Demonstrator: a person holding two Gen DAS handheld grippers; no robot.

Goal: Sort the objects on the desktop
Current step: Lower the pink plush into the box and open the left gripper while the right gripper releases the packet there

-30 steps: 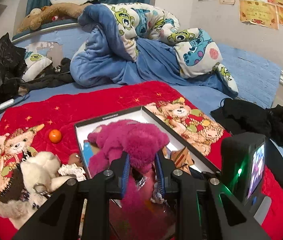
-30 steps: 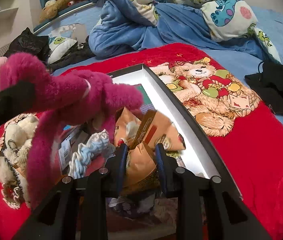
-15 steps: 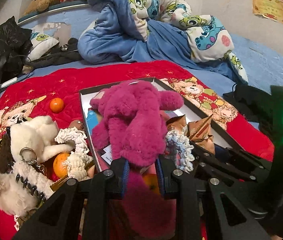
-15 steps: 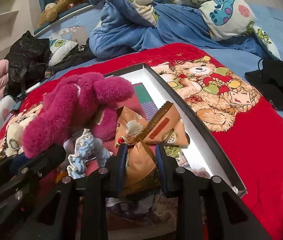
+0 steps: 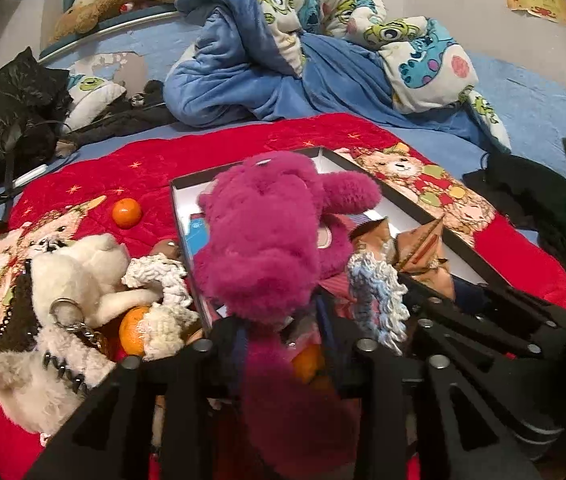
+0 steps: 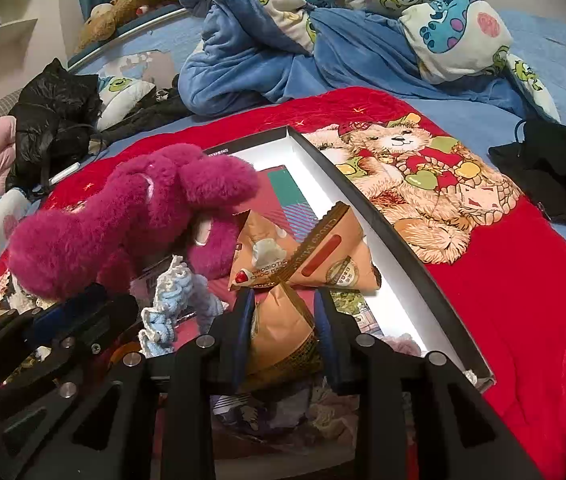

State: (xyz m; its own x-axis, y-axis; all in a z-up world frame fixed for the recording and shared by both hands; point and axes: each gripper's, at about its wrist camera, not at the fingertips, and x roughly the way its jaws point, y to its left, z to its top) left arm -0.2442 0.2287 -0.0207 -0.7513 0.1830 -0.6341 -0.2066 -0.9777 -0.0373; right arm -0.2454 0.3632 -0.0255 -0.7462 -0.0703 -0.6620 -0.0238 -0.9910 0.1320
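Note:
My left gripper (image 5: 283, 336) is shut on a magenta plush bear (image 5: 267, 236) and holds it over the near left part of the shallow black-rimmed box (image 5: 415, 208). The bear also shows in the right wrist view (image 6: 131, 220). My right gripper (image 6: 285, 320) is shut on a tan snack packet (image 6: 279, 332) inside the box (image 6: 383, 232), with two more triangular packets (image 6: 307, 256) just ahead. A blue-white crochet piece (image 6: 171, 312) lies between the grippers.
A white plush dog (image 5: 67, 280), cream crochet pieces (image 5: 163, 276) and two oranges (image 5: 127, 212) (image 5: 133, 328) lie left of the box on the red bear-print blanket (image 6: 523, 280). Blue bedding (image 5: 283, 60) is piled behind; black clothing (image 6: 555, 168) lies at the right.
My left gripper has drawn back and lowered with the magenta bear, from high above the box to its near left part. My right gripper has stayed on the snack packet.

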